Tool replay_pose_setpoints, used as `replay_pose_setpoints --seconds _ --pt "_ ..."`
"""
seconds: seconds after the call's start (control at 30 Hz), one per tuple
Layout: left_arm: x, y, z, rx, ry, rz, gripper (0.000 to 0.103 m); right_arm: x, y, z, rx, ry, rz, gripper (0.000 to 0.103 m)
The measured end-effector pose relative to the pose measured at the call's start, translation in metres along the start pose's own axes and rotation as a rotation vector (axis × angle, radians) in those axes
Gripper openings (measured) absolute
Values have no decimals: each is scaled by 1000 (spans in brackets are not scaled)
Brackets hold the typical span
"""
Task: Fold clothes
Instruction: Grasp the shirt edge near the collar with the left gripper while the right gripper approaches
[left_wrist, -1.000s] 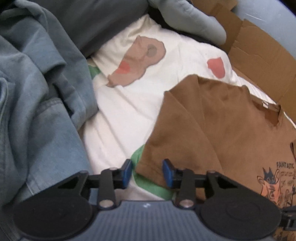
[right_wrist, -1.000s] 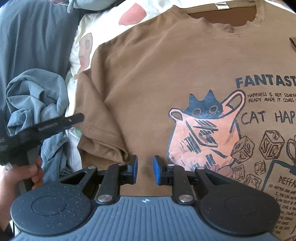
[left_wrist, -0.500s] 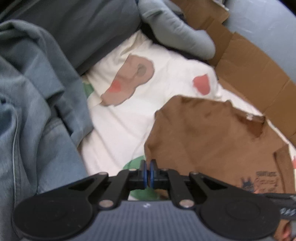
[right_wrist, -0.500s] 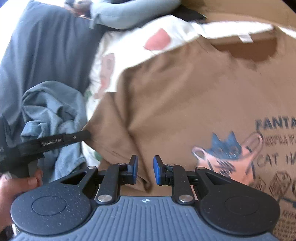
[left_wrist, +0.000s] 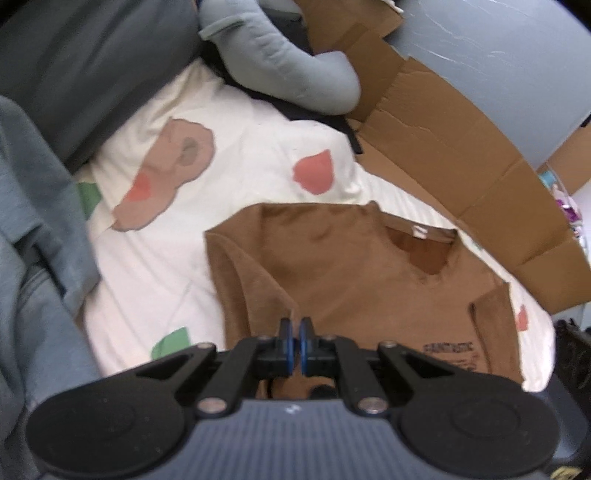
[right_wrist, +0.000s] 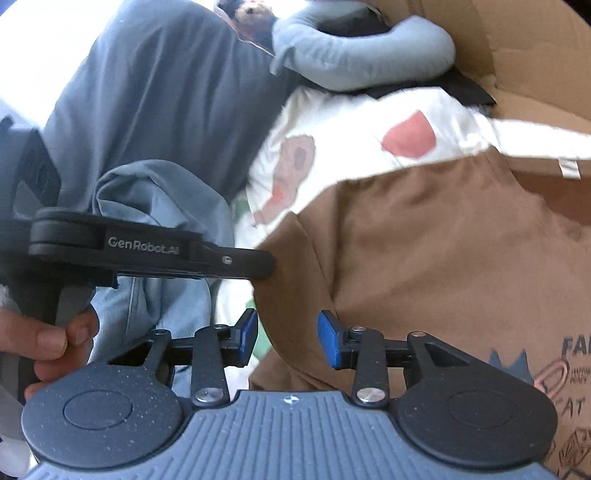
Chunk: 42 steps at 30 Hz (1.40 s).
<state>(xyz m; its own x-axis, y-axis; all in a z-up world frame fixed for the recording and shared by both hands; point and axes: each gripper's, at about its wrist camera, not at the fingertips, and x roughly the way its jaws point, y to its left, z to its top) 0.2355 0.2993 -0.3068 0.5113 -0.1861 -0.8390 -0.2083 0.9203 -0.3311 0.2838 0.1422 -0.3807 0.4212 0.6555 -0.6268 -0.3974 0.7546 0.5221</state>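
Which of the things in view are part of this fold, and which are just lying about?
In the job:
brown cat-print T-shirt
left gripper, shut on the shirt's sleeve edge
right gripper, jaws just opened, apart at the shirt's edge

Lying about:
patterned white bedsheet
blue denim garment
grey-blue sleeve
flattened cardboard

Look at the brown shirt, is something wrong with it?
The neckline of the brown shirt looks ragged and torn below the collar label, not a smooth curve. Its sleeve edge is also pulled up off the white sheet, pinched in the shut left tool, so that side lies crooked.
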Motion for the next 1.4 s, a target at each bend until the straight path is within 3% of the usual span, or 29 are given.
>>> replay_pose_setpoints --seconds 0.4,0.47,0.5,0.57,0.63,0.7,0.73,0.97,1.1,1.4 --pt "6 -16 10 -73 43 -101 4 11 3 8 -37 -41 -65 43" --pt "6 -19 11 -67 44 -113 4 11 0 9 -31 -48 -101 23" --pt "7 -21 12 -63 44 -120 5 12 -1 9 -28 -49 -118 4" --pt "7 -25 14 -51 41 -128 8 11 -6 9 -14 -56 -144 3" --pt "6 -27 17 -35 21 -112 17 10 -14 6 16 -60 -153 2" --pt "5 -25 21 -36 -11 -85 39 11 -22 3 35 -53 -159 2" --pt "4 -23 24 -36 -27 -72 42 12 -24 2 38 -53 -160 2" --pt "18 0 54 -46 -94 108 47 13 -50 -5 124 -54 -185 2" --pt "37 10 78 -50 -113 158 51 21 -64 -6 174 -41 -191 2" --pt "94 11 99 -21 -11 221 51 41 -114 -2 259 91 -82 7"
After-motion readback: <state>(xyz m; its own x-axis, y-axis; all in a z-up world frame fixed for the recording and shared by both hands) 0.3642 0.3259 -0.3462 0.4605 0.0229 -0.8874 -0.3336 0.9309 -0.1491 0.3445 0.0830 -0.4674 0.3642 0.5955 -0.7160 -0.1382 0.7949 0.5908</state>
